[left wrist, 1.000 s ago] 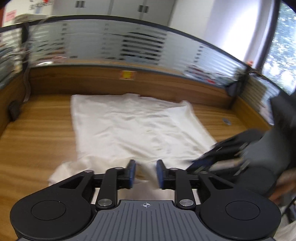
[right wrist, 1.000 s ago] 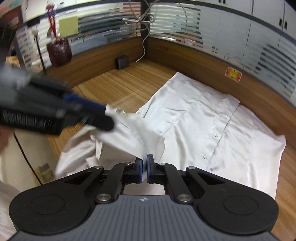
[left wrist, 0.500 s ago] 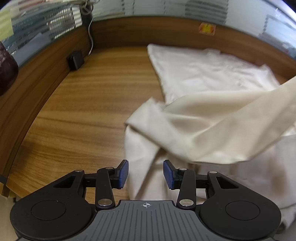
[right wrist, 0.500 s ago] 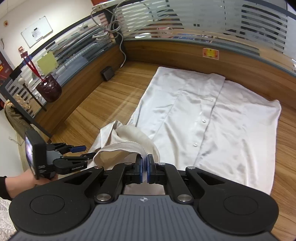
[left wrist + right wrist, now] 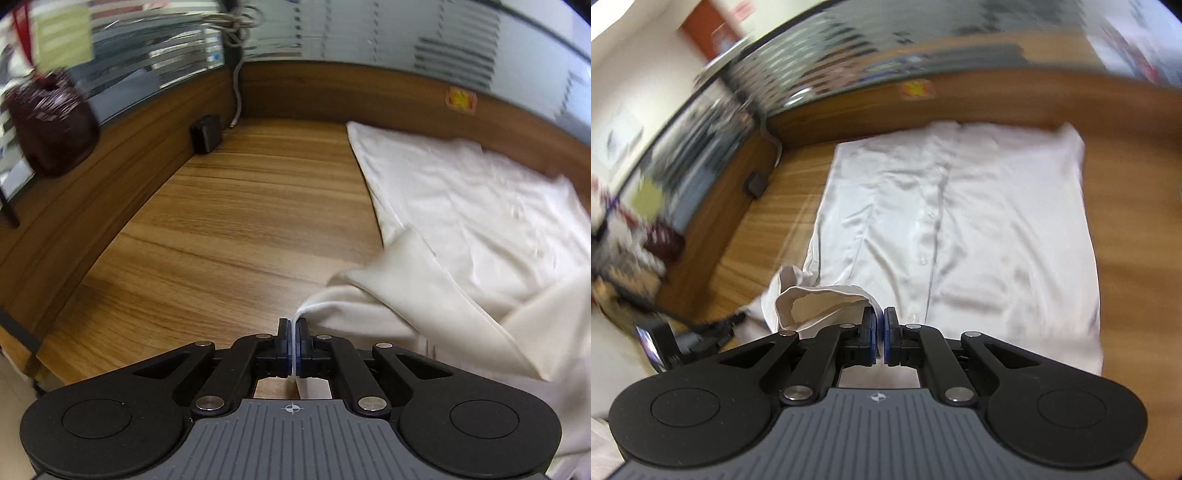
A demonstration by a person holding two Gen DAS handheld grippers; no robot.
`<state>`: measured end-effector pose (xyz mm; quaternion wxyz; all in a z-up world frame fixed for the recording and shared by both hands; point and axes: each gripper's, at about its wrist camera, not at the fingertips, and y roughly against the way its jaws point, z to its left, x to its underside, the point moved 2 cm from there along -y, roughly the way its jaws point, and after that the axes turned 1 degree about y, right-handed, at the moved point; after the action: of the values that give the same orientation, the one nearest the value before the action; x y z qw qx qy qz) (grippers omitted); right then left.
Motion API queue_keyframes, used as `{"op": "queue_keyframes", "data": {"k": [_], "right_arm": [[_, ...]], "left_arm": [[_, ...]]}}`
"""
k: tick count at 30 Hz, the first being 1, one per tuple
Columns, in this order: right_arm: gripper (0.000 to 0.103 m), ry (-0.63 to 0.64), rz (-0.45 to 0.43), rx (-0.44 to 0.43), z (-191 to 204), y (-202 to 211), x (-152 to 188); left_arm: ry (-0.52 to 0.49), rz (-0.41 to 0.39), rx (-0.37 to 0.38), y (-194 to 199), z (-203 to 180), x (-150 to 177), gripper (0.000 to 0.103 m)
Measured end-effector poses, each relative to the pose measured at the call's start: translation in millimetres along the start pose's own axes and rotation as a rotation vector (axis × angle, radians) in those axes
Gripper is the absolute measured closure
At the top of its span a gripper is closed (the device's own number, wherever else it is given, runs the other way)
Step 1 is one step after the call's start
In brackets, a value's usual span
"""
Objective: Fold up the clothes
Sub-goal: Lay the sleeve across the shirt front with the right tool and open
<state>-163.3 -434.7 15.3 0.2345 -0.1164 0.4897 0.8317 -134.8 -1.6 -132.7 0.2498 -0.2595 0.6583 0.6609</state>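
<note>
A white button-up shirt [image 5: 960,229] lies flat, front up, on the wooden desk [image 5: 229,229]; it also shows at the right of the left wrist view [image 5: 472,206]. Its near left sleeve [image 5: 388,295] is lifted and bunched. My left gripper [image 5: 293,328] is shut on the sleeve's end, with white cloth pinched between the blue pads. My right gripper [image 5: 880,321] is shut on the sleeve fabric [image 5: 820,299] near the shirt's bottom left, above the shirt. The left gripper appears at the lower left of the right wrist view [image 5: 701,332].
Wooden partition walls with frosted glass surround the desk [image 5: 997,96]. A black adapter [image 5: 205,133] with a cable sits in the far left corner. A dark red jar [image 5: 51,125] stands on the left ledge. An orange sticker [image 5: 460,99] marks the back wall.
My left gripper has closed on the sleeve end; it was open half a second ago. My right gripper, still shut on the sleeve, has swung to face the shirt squarely.
</note>
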Motion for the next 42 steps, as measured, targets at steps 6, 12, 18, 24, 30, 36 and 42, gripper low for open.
{"op": "queue_keyframes", "data": {"k": [6, 12, 18, 24, 30, 36, 42], "right_arm": [[0.103, -0.374, 0.046, -0.026, -78.7, 8.1, 32.9], [0.103, -0.490, 0.106, 0.092, -120.3, -18.6, 81.0], [0.098, -0.356, 0.137, 0.203, -119.3, -42.3, 99.4], [0.074, -0.256, 0.123, 0.224, -100.0, -72.9, 103.0], [0.066, -0.144, 0.102, 0.250, -78.8, -107.4, 101.9], [0.082, -0.098, 0.086, 0.224, -71.0, -128.9, 103.5], [0.103, -0.088, 0.050, 0.245, -69.6, -116.4, 100.3]], "left_arm": [[0.137, -0.009, 0.021, 15.6, 17.9, -3.1, 0.099], [0.151, 0.002, 0.009, 29.8, 21.0, 4.0, 0.099], [0.100, 0.021, -0.017, 37.4, 24.5, 15.2, 0.099], [0.041, 0.014, -0.024, 44.8, 20.8, 19.2, 0.099], [0.001, 0.026, -0.050, 45.3, 16.9, 23.2, 0.099], [-0.013, 0.036, -0.063, 46.7, 17.4, 25.4, 0.099], [-0.043, 0.010, -0.022, 55.0, 11.9, 28.0, 0.099]]}}
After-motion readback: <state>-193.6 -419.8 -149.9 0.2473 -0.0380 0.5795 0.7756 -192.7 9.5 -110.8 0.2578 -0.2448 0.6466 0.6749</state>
